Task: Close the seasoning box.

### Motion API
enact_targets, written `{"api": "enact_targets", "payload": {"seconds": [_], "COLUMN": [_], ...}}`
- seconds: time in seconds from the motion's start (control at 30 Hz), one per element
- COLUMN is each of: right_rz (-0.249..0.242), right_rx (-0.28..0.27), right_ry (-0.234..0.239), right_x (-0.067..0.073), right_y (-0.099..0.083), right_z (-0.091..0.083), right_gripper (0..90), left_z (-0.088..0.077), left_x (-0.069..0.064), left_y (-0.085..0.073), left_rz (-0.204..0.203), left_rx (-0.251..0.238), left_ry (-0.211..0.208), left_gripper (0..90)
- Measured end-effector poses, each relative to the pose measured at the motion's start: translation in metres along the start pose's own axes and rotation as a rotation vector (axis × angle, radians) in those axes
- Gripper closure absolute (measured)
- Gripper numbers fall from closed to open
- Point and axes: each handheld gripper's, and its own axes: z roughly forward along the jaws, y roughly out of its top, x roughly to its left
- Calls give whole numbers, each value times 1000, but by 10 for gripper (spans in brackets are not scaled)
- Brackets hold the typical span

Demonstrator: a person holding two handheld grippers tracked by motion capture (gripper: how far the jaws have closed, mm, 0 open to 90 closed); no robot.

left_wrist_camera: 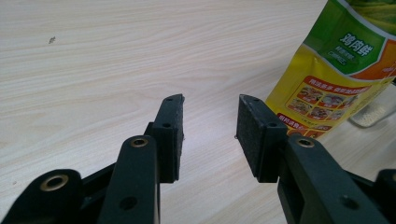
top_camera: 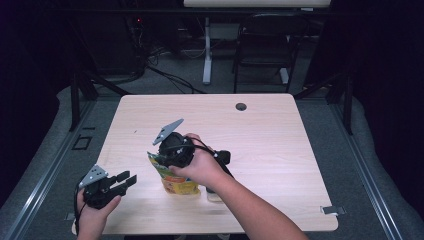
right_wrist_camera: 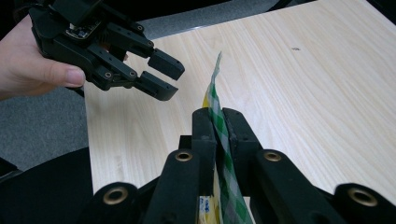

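We're working on a pale wood-grain tabletop (top_camera: 280, 150) with rounded corners and a small round grommet hole (top_camera: 241, 106) near its far edge; the surface carries a small dark speck (left_wrist_camera: 52, 40) in the left gripper view. The yellow-and-green printed foil pouch (top_camera: 176, 181) stands upright near the front middle of the table, base on the wood, with a small pale object (top_camera: 214, 195) just beside it on the right side of the high view. Our right gripper (right_wrist_camera: 219, 122) comes down on the pouch from above, and its jaws are clamped on the pouch's green-checked top seam, pads pressing the thin edge from both sides. Our left gripper (left_wrist_camera: 210, 123) sits low over the front left corner of the table, well apart from the pouch, jaws parted with nothing between them, bare wood showing through the gap. In the left gripper view the pouch (left_wrist_camera: 336, 70) stands off to the right of the jaws. Around the table we see grey carpeted floor (top_camera: 360, 165), dark curtains on both sides, a black folding chair (top_camera: 265, 45) behind, a white desk leg (top_camera: 207, 50) and loose black cables (top_camera: 170, 75) on the floor beyond the far edge.
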Motion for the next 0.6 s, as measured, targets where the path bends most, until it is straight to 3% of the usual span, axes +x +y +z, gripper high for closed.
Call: {"api": "enact_targets", "payload": {"seconds": [0.6], "right_rz": [2], "right_rx": [30], "right_ry": [17], "right_x": [-2], "right_y": [2], "right_z": [5], "right_gripper": [865], "left_z": [1], "left_x": [0], "left_y": [-1], "left_rz": [1], "left_rx": [-6], "left_ry": [1], "left_gripper": [616]}}
